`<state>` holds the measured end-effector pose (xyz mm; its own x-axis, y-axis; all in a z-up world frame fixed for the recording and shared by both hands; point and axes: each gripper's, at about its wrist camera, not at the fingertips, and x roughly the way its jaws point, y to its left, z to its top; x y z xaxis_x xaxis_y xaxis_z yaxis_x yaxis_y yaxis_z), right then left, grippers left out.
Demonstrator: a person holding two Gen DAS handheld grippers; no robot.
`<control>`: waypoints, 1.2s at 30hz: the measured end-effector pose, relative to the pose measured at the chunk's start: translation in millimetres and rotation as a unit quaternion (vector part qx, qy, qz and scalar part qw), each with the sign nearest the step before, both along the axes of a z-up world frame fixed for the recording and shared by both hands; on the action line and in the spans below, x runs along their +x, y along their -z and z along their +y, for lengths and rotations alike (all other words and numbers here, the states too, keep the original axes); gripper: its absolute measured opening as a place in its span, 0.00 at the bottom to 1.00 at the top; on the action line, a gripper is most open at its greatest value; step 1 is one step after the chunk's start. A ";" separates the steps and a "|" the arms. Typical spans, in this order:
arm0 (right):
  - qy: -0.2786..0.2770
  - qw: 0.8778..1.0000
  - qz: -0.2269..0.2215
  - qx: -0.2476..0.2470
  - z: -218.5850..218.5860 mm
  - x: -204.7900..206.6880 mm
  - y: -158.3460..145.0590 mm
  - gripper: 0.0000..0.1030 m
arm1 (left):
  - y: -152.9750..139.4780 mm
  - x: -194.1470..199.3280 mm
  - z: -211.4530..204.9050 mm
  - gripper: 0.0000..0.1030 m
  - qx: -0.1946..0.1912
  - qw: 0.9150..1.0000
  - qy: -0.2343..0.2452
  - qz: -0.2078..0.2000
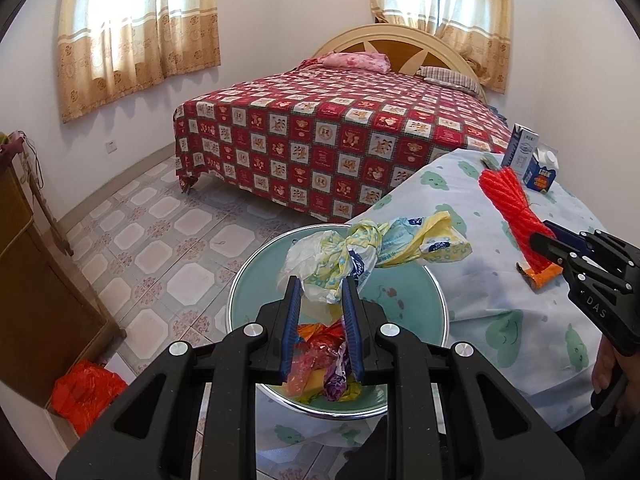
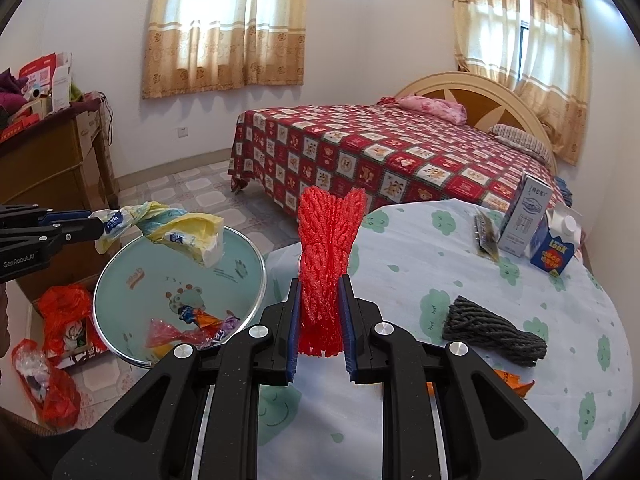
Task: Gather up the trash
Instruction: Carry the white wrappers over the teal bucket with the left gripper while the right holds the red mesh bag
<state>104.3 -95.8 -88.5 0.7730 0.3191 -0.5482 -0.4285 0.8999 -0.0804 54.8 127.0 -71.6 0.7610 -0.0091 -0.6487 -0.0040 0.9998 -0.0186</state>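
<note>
Left wrist view: the left tool [image 1: 320, 300] is seen clamped on a knotted plastic bag [image 1: 376, 248], which is held above the basin [image 1: 420, 296] where wrappers [image 1: 320, 352] already lie. The right tool [image 2: 320, 308] is clamped on a red net bundle [image 2: 326, 260] over the table [image 2: 440, 280]. The step in hand is judged to be the drop: the bag needs only to be released over the bowl, and the bundle carried across the table edge to it. Open room is offered between both tools. A dark rope bundle [image 2: 494, 330] and cartons [image 2: 524, 216] remain on the table.
</note>
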 end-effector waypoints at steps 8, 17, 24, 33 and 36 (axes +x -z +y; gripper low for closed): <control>-0.009 1.000 0.001 -0.003 8.6 2.3 -0.5 0.18 | -0.9 -1.0 9.4 0.21 -0.003 1.000 -0.009 0.000; -0.024 1.000 0.000 -0.009 22.7 4.5 -1.4 0.18 | -0.4 -1.6 17.8 0.21 -0.006 1.000 -0.017 0.000; -0.035 0.999 -0.001 -0.011 33.5 4.8 -1.8 0.18 | -1.4 -2.2 25.6 0.21 -0.010 1.000 -0.025 -0.002; -0.045 0.999 -0.001 -0.014 45.0 6.7 -3.8 0.18 | -1.7 -2.6 38.2 0.21 -0.012 0.999 -0.036 -0.004; -0.048 0.999 -0.001 -0.015 47.4 7.1 -3.5 0.18 | -1.5 -2.0 43.7 0.21 -0.012 0.999 -0.044 -0.004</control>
